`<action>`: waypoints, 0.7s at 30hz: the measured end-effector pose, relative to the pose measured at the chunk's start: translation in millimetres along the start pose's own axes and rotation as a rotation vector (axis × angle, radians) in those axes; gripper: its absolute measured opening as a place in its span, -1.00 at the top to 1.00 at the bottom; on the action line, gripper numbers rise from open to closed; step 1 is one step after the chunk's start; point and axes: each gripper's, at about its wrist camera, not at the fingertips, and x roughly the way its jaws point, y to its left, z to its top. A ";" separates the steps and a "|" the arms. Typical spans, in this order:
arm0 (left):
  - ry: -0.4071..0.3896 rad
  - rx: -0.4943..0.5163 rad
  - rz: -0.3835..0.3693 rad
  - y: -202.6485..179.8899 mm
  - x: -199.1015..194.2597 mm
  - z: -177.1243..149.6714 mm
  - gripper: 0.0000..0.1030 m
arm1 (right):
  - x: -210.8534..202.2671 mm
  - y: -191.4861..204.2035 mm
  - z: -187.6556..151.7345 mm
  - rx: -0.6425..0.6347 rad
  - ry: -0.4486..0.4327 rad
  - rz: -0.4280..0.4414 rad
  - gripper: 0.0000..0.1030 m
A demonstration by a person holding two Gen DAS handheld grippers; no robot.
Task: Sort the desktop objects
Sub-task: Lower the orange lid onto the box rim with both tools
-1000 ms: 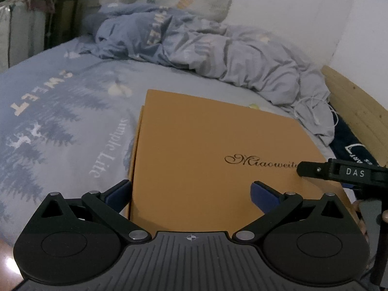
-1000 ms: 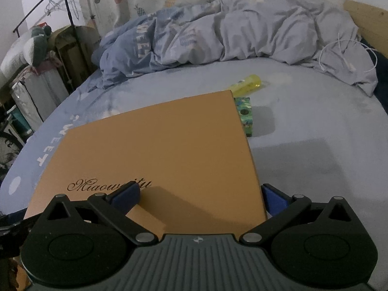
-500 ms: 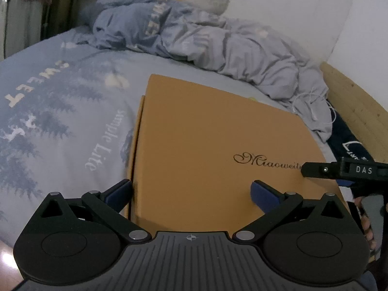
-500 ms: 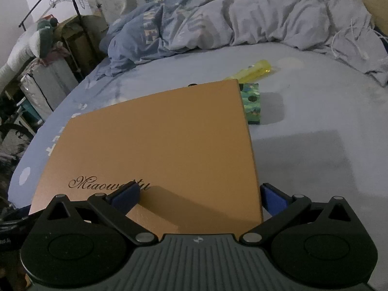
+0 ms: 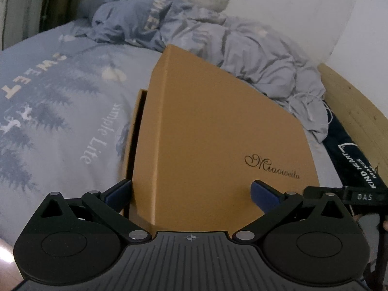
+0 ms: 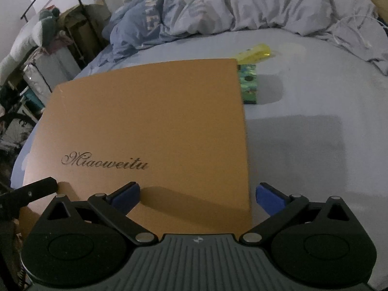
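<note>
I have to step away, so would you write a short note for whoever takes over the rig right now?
Left gripper: jaws open, straddling the near left corner of the orange box lid, which is tilted up off the box base.
Right gripper: jaws open, straddling the lid's near right edge.
Green patterned block and yellow tube lie on the bed sheet behind the box's far right corner.
Done: lid partly raised. Left: get the lid clear; nothing appears sorted yet; box contents are hidden.
</note>
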 end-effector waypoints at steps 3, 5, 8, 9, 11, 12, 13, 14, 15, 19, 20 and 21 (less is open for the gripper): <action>0.001 -0.002 -0.005 1.1 0.6 -0.2 -1.00 | -4.1 -11.5 -2.6 0.037 0.006 0.042 -1.00; 0.001 -0.003 -0.008 1.9 1.0 -0.4 -1.00 | -5.1 -21.4 -4.4 0.068 0.018 0.088 -1.00; 0.004 -0.007 -0.015 3.4 1.4 -0.1 -1.00 | -4.2 -33.3 -8.6 0.100 0.030 0.136 -1.00; 0.006 -0.010 -0.017 4.0 1.7 0.0 -1.00 | -3.8 -36.3 -9.8 0.106 0.032 0.144 -1.00; 0.012 -0.019 -0.021 5.7 2.2 0.7 -1.00 | -2.9 -40.3 -11.6 0.113 0.039 0.160 -1.00; 0.014 -0.020 -0.022 5.9 2.5 1.0 -1.00 | -2.0 -41.6 -12.6 0.114 0.044 0.172 -1.00; 0.017 -0.021 -0.023 6.1 2.8 1.3 -1.00 | -0.4 -42.2 -13.8 0.112 0.052 0.191 -1.00; 0.019 -0.021 -0.024 6.3 3.1 1.6 -1.00 | 1.2 -42.9 -15.0 0.111 0.060 0.210 -1.00; 0.021 -0.022 -0.025 6.4 3.4 2.0 -1.00 | 3.1 -43.5 -16.4 0.110 0.070 0.229 -1.00; 0.023 -0.022 -0.025 6.7 3.8 2.2 -1.00 | 11.3 -44.1 -23.0 0.104 0.102 0.292 -1.00; 0.022 -0.023 -0.026 6.7 3.9 2.2 -1.00 | 11.9 -44.1 -24.2 0.104 0.099 0.300 -1.00; 0.022 -0.022 -0.027 7.0 3.9 2.2 -1.00 | 11.1 -44.0 -24.6 0.105 0.094 0.301 -1.00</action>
